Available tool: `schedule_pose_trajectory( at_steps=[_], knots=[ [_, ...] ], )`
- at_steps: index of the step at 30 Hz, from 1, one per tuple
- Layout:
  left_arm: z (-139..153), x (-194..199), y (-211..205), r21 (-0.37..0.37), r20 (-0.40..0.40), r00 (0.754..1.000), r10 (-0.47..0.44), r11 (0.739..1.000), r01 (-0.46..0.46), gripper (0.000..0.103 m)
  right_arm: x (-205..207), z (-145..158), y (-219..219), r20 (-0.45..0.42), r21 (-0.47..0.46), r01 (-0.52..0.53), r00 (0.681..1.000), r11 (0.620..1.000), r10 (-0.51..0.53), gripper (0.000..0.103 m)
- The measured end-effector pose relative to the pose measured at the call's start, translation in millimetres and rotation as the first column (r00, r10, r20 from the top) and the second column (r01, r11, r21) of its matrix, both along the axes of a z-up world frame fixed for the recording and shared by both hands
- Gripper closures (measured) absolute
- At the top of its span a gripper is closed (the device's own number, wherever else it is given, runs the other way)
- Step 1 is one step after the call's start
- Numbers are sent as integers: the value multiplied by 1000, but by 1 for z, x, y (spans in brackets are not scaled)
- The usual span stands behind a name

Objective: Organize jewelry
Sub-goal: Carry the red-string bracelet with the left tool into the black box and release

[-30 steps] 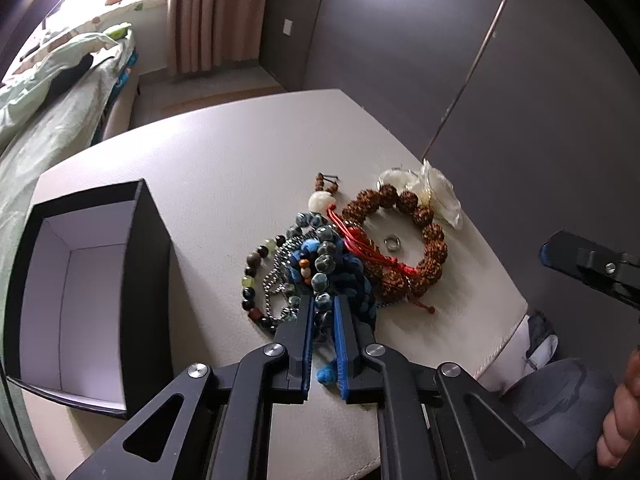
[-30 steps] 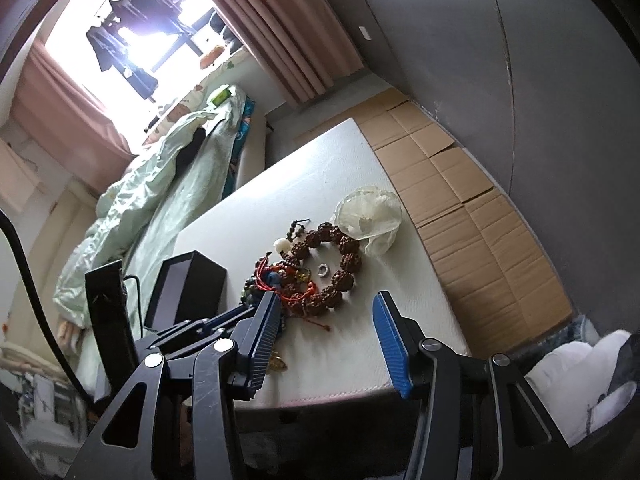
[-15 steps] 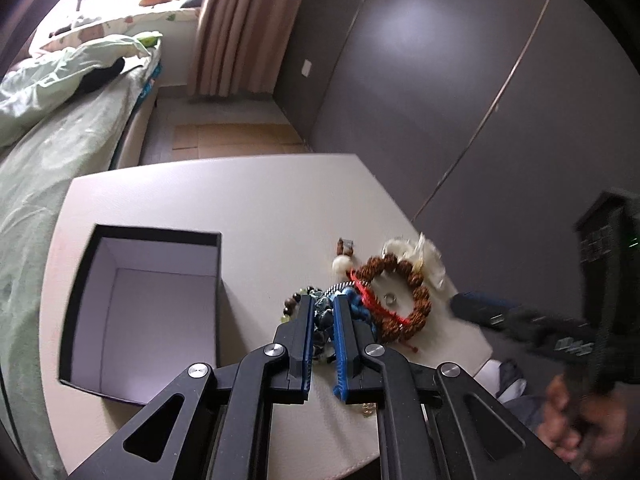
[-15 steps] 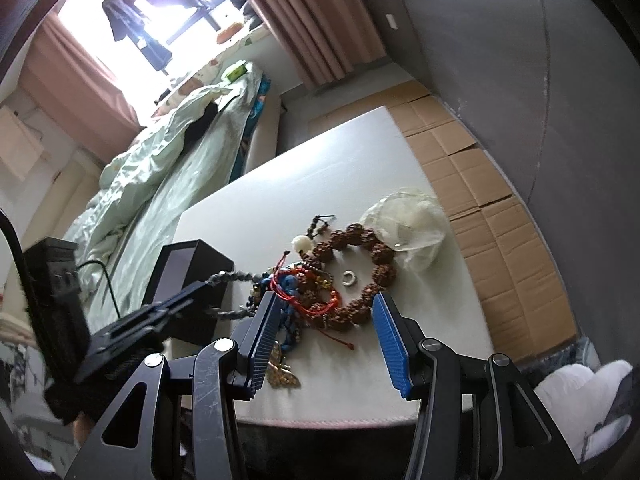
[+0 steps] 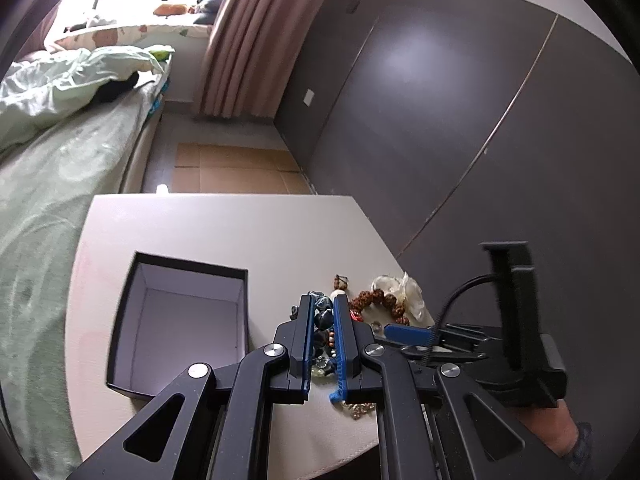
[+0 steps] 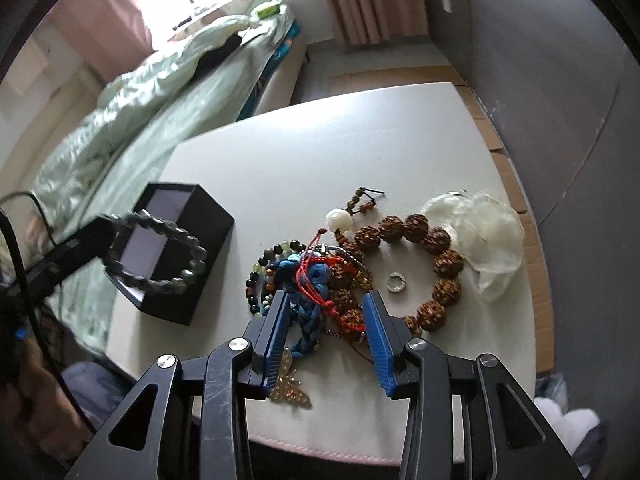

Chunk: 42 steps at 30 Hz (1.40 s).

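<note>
The grey bead bracelet [image 6: 160, 252] hangs pinched in the left gripper [image 5: 322, 320], its jaws nearly closed, lifted beside the open black box [image 6: 176, 240], probably so it can drop inside. The right gripper [image 6: 326, 324] hovers wide open, empty, straddling the jewelry pile [image 6: 320, 280] right of the box.

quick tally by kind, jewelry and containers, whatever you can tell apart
bead bracelets: 3 (grey bracelet, brown bracelet, multicolour bracelet)
cord bracelets: 2 (blue cord, red cord)
ring: 1
dragonfly brooch: 1
pouch: 1
box: 1
total: 9, tangle may hide more
</note>
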<state>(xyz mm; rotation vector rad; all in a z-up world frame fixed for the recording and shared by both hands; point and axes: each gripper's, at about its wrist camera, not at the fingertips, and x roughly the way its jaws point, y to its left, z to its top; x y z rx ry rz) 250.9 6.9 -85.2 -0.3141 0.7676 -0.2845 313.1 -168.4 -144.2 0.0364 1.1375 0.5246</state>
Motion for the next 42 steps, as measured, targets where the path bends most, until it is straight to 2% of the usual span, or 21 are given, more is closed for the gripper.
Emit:
schedule_pose_trajectory(
  at_steps=[3,4,5,6,8,15,19,28,34,42],
  knots=[
    [4,-3,4,-2,6,1000,14,1000,-14,93,4,-4,9,-11,-39,-35,999,999,35,63],
    [4,-4,6,-4,5,1000,18,1000,-18,93,5,-5,10,-17,-42,-42,999,998,41,66],
    [5,-5,8,-8,5,1000,25,1000,-25,93,6,-6,10,-23,-37,-48,999,998,47,85],
    [7,-7,10,-11,7,1000,29,1000,-29,93,8,-7,10,-32,-30,-52,998,998,51,94],
    [10,-12,11,-11,16,999,36,999,-36,93,8,-3,4,-31,-21,-37,999,999,36,94],
    [20,-22,18,4,28,998,55,998,-55,93,-2,26,-20,10,118,21,1000,993,-22,94],
    [34,-28,25,17,53,996,66,998,-67,93,-4,44,-32,36,205,56,997,977,-65,94],
    [53,-27,51,57,69,994,84,994,-88,93,-9,66,-20,87,333,68,991,940,-103,94],
    [40,-16,69,43,27,996,87,995,-88,93,-14,72,4,117,377,36,989,925,-86,94],
    [5,1,82,3,-43,994,103,995,-103,93,-17,64,43,97,401,9,994,916,-52,94]
  ],
)
